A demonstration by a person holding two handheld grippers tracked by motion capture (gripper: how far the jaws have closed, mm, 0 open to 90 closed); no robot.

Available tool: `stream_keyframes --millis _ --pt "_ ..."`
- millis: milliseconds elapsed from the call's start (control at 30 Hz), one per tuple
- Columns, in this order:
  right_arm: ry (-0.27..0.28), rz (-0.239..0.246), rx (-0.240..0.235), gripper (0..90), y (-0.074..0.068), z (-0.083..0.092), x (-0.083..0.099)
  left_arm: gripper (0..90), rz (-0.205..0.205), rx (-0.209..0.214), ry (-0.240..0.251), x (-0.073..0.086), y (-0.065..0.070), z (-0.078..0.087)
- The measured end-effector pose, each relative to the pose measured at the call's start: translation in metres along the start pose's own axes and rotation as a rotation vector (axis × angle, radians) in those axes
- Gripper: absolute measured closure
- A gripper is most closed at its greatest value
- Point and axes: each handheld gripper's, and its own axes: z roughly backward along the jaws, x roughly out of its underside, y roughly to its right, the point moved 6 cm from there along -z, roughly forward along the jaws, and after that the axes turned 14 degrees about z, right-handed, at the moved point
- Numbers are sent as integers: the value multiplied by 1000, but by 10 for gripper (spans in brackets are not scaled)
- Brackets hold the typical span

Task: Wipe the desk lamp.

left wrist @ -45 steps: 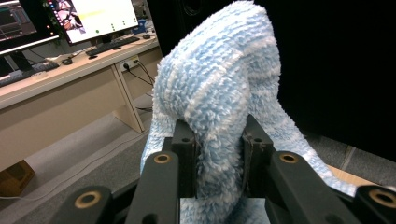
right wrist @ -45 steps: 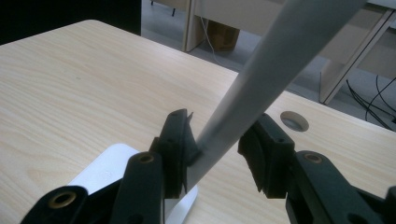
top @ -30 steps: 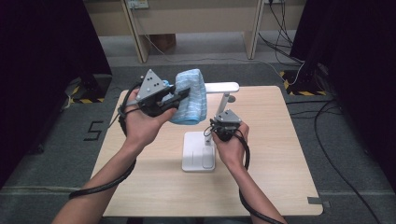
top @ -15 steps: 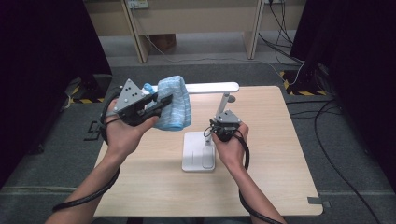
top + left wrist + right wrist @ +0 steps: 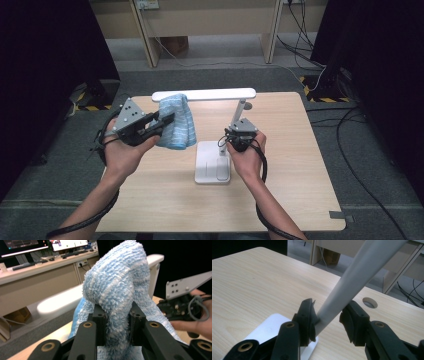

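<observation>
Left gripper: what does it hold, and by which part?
The left gripper is shut on the blue towel, pinching a bunched fold of it.

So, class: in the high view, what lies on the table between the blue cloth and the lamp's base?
Nothing: between the blue cloth and the lamp's base, the high view shows bare wooden table.

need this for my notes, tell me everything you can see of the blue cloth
The blue cloth is a fluffy terry towel, light blue with paler stripes, bunched into a thick fold. The left gripper is shut on it, both jaws pressing into the pile. In the high view it hangs over the table's left rear, beside the white lamp head.
</observation>
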Motion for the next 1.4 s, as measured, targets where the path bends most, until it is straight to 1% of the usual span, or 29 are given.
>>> stream_keyframes --millis 100,167,200,233,267,300,333,367,433,533,567,667,733,967,1033,1133,1267,1300,1333,1400 --pt "1 -1 -1 609 0 0 0 722 6 -8 -12 6 -4 0" --pt "1 0 0 609 0 0 0 723 21 -15 -26 12 -8 -1" --pt "0 1 1 610 0 1 0 723 21 -21 -32 14 -12 -1" --pt "0 1 1 610 0 1 0 723 32 -27 -38 17 -14 -2" --pt "-2 2 1 610 0 1 0 723 43 -40 -52 21 -21 -5" --pt "-2 2 1 610 0 1 0 723 43 -40 -52 21 -21 -5" --pt "-1 2 1 610 0 1 0 723 48 -52 -58 24 -28 -9" --pt "-1 2 1 610 0 1 0 723 48 -52 -58 24 -28 -9" --pt "-1 2 -1 611 0 0 0 723 79 -60 -70 26 -33 -11" --pt "-1 4 0 613 0 0 0 723 89 -72 -75 26 -38 -14" --pt "-3 4 1 613 0 0 0 723 82 -76 -77 25 -40 -15" --pt "-7 11 3 611 0 0 0 722 79 -91 -84 23 -41 -16" --pt "-11 20 6 608 -1 0 0 723 82 -97 -88 21 -42 -16" --pt "-14 22 14 601 -2 1 0 722 84 -109 -106 19 -43 -19" --pt "-16 33 16 597 -2 0 0 722 78 -112 -106 18 -44 -20" --pt "-19 34 15 596 -2 1 0 722 65 -121 -108 17 -44 -21" --pt "-21 36 18 593 -3 1 0 722 67 -127 -112 17 -45 -23" --pt "-21 36 18 593 -3 1 0 722 63 -129 -113 17 -45 -23" --pt "-26 38 20 590 -3 1 0 722 45 -133 -106 15 -45 -25" --pt "-28 40 20 588 -3 1 0 722 40 -135 -107 15 -45 -26"
